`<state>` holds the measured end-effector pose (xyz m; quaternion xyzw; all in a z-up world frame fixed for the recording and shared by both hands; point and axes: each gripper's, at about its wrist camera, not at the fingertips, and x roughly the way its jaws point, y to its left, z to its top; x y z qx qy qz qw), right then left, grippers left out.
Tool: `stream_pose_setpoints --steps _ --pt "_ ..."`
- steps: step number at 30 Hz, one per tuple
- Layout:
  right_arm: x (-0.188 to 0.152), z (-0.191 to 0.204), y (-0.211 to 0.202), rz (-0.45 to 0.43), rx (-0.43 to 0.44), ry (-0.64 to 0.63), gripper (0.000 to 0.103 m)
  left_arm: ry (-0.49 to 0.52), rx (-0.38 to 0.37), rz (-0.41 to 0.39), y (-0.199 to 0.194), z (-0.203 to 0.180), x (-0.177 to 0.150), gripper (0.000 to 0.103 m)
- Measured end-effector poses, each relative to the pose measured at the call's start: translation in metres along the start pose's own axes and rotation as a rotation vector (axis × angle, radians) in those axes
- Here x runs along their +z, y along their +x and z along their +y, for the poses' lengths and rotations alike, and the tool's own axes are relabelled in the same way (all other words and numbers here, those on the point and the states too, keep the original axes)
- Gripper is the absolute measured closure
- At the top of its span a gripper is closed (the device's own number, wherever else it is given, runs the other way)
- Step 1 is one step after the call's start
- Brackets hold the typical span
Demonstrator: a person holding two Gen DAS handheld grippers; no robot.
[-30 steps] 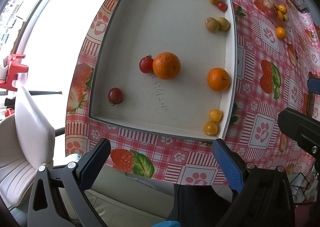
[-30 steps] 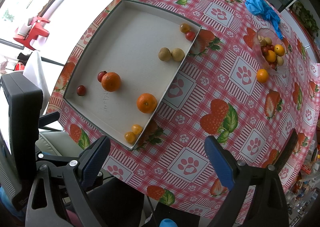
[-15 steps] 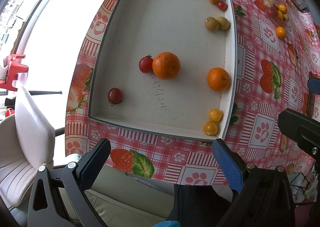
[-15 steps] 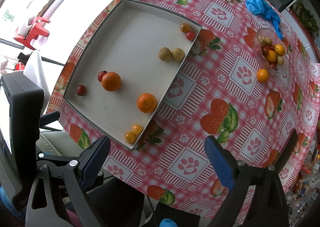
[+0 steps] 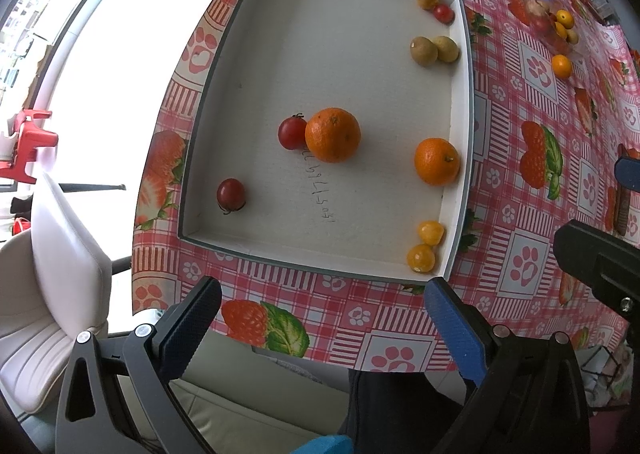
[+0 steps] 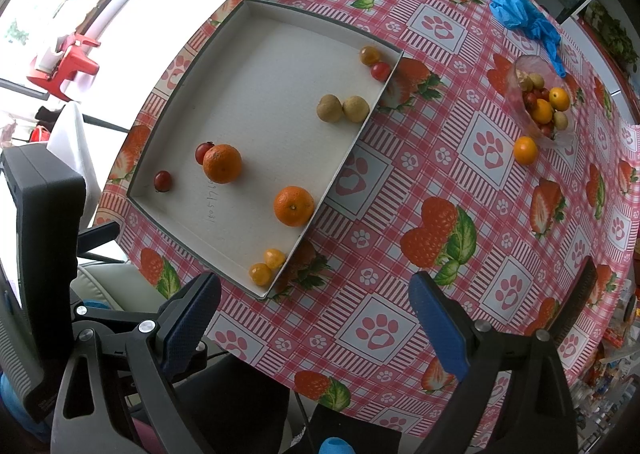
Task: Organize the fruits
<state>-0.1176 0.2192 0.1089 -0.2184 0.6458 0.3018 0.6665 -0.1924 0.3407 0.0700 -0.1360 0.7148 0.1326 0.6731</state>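
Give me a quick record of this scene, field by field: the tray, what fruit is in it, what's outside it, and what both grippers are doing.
tray: shallow white tray on a strawberry tablecloth
oranges in tray: two
red tomatoes in tray: three
yellow tomatoes in tray: pair in near corner, one in far corner
brown fruits: two, touching
outside tray: glass bowl of fruit, loose orange beside it
left gripper: open, empty
right gripper: open, empty

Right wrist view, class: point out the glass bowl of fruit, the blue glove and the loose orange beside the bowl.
glass bowl (image 6: 520,65), right wrist view, on its far rim.
blue glove (image 6: 516,9), right wrist view, on its crumpled middle.
loose orange (image 6: 525,150), right wrist view, on its centre.
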Motion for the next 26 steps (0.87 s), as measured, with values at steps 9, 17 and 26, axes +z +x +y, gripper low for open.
stream_pose_setpoints --steps 9,17,26 --pt "-0.0014 0.0007 0.0003 0.002 0.003 0.007 0.007 -0.006 0.006 0.006 0.0007 -0.0004 0.0019 0.001" --pt "-0.0013 0.0012 0.0011 0.005 0.005 0.007 0.007 -0.008 0.007 0.009 0.0016 0.0 0.0009 0.001" --pt "-0.0001 0.0026 0.0033 0.007 0.012 0.006 0.007 -0.016 0.002 0.007 0.0018 0.0013 0.0012 0.001"
